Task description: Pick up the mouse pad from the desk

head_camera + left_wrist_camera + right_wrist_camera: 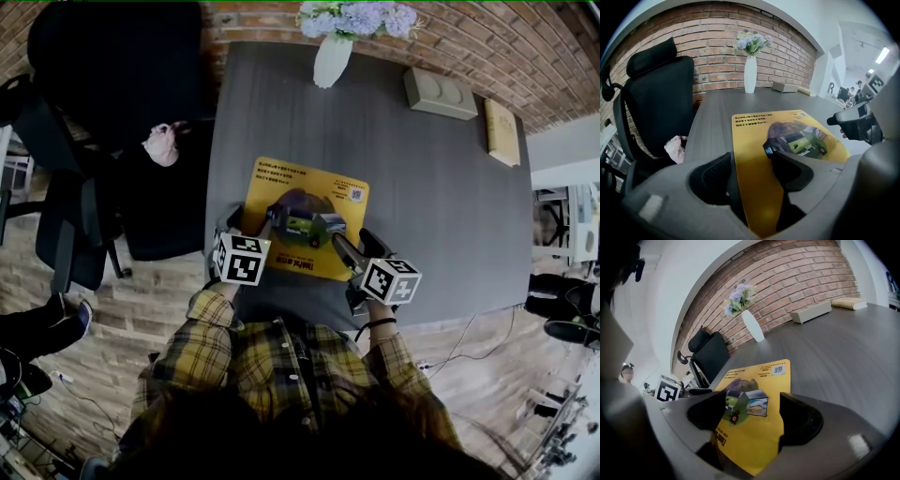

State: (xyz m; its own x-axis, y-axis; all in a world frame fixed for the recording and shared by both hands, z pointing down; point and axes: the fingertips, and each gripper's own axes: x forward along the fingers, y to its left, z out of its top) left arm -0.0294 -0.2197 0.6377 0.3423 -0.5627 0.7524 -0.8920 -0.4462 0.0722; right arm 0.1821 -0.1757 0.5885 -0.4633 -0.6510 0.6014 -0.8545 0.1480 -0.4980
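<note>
Nearest the person in the plaid shirt [281, 361], the left gripper [750, 161] stood with its jaws wide apart over the near left corner of the yellow mouse pad [302, 183], clamping nothing. The right gripper [752, 401] was spread just as wide over the near right corner. The pad lay on the grey desk [431, 197] by its near edge, its printed surface showing between each pair of jaws. A white vase of flowers [331, 58] stood at the far edge.
</note>
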